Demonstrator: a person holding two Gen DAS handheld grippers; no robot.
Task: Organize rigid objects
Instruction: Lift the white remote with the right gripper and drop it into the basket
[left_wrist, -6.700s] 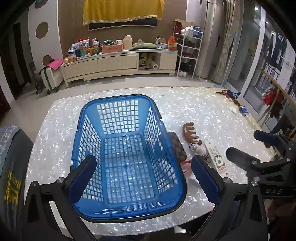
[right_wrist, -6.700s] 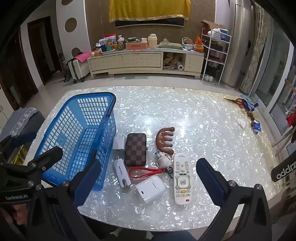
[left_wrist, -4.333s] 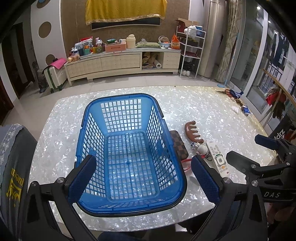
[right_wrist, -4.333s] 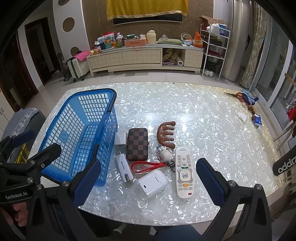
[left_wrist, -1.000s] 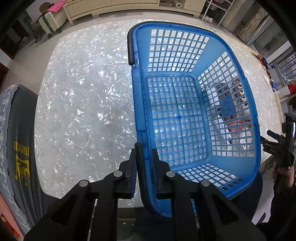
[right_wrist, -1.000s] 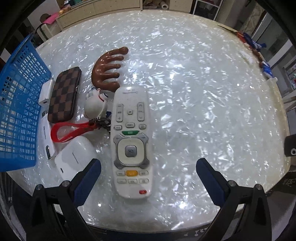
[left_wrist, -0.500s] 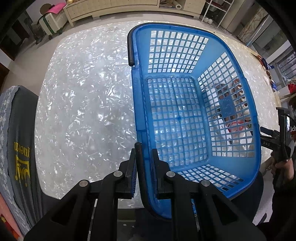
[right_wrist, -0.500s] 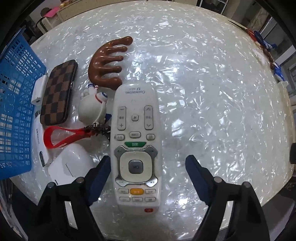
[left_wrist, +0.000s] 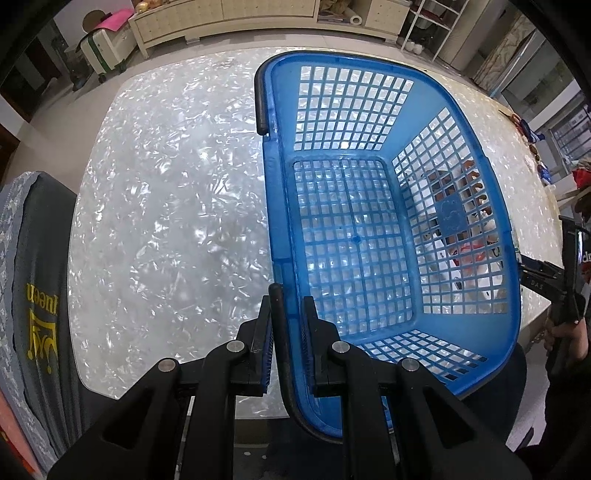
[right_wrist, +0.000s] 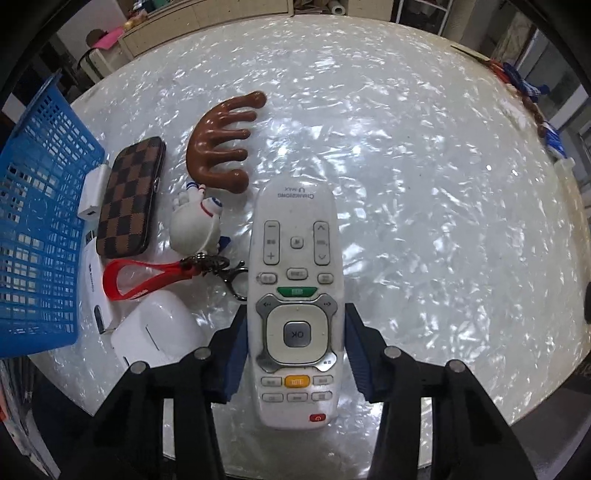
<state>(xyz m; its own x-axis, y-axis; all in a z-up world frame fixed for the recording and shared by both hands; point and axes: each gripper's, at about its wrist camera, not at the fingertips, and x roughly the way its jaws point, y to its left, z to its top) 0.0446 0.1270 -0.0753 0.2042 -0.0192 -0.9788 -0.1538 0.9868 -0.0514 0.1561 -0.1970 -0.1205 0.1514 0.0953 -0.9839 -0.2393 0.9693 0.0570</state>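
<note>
From the left wrist view I see the blue basket (left_wrist: 388, 236) from above, its mesh floor bare, standing on the pearly white table (left_wrist: 166, 206). My left gripper (left_wrist: 286, 339) is clamped tight on the basket's near rim, one pad outside the wall and one inside. Through the basket's far mesh wall I can only make out scraps of white, brown and red. At the right edge of this view a hand (left_wrist: 565, 332) holds the other tool.

The right wrist view lays those things out plainly: a white remote control (right_wrist: 295, 306) lies flat, lengthwise, pointing away from me. To its left sit a brown wooden comb (right_wrist: 218, 147), a white figure keychain (right_wrist: 195, 225) with a red strap (right_wrist: 140, 277), a checkered case (right_wrist: 129, 203), a white charger plug (right_wrist: 92, 192) and a white earbud case (right_wrist: 155, 332). The basket shows only as a slice at the left edge.

My right gripper (right_wrist: 295, 347) straddles the remote's middle, around the OK pad. Its jaws have just been closing, and the pads now sit against the remote's two long sides.
</note>
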